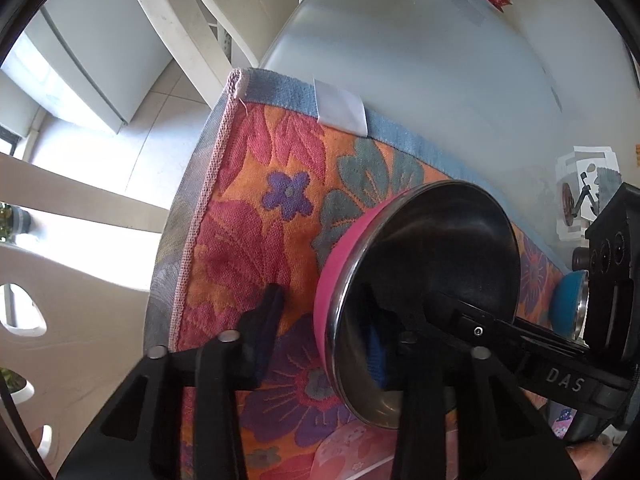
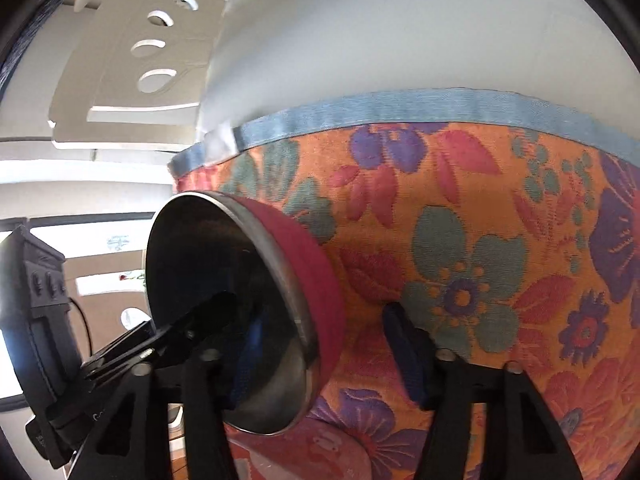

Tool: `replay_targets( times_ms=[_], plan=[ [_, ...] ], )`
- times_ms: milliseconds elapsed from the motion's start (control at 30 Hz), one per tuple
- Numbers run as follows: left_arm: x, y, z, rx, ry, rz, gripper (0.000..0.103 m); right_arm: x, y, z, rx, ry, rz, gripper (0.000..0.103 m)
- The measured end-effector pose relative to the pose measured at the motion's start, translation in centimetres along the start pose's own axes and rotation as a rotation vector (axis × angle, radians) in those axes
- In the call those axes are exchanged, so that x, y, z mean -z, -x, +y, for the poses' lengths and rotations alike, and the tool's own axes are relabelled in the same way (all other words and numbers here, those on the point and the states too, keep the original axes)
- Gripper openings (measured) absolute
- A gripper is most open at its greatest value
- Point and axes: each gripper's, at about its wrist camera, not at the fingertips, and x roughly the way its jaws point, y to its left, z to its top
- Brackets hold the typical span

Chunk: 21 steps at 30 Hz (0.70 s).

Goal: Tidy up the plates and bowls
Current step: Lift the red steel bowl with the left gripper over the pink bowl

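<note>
- On the left, the flowery mat [image 1: 248, 232] ends at a pink stitched edge, with floor and a white chair [image 1: 200, 20] past it; a bowl pushed that way could fall off
- The left gripper [image 1: 324, 304] is spread wide, not squeezing; one finger sits on the mat outside the bowl, the other inside it, with the bowl's wall between them
- The pink bowl [image 1: 440, 248] sits on the mat near that left edge; it is shiny metal inside, pink outside
- It looks stiff, light and not easy to break, but the metal is likely slippery; the thin wall just under the rim looks like the best place to pinch
- The right gripper [image 2: 324, 316] is spread wide too, one finger inside the bowl, one on the mat outside, astride the other wall
- Both inside fingers share the bowl, so they could bump
- A blue bowl [image 1: 568, 308] sits further right, apart from the pink one
- Beyond the mat the grey table [image 1: 400, 60] has lots of bare room
</note>
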Motion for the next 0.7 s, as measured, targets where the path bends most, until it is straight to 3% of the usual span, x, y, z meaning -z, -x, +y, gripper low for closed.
replay_targets(
  times_ms=[33,100,167,333,700],
  plan=[
    [0.0,0.1,0.0,0.004,0.002,-0.004,0.022,0.2,0.3,-0.3,0.003,0.002,-0.001,0.042],
    [0.1,0.3,-0.3,0.013,-0.002,-0.009,0.016,0.3,0.7,-0.4,-0.004,0.008,-0.01,0.024],
    [0.1,0.6,-0.5,0.005,-0.015,-0.011,0.014,0.5,1.0,-0.6,-0.029,0.006,-0.018,0.015],
    [0.5,2.0,-2.0,0.002,-0.066,-0.025,0.014,1.4,3.0,-0.9,-0.012,0.021,-0.069,0.013],
    [1.1,5.9,-3.4,0.028,-0.041,-0.092,0.014,2.7,8.1,0.2,-0.004,0.048,-0.121,0.014]
  ],
)
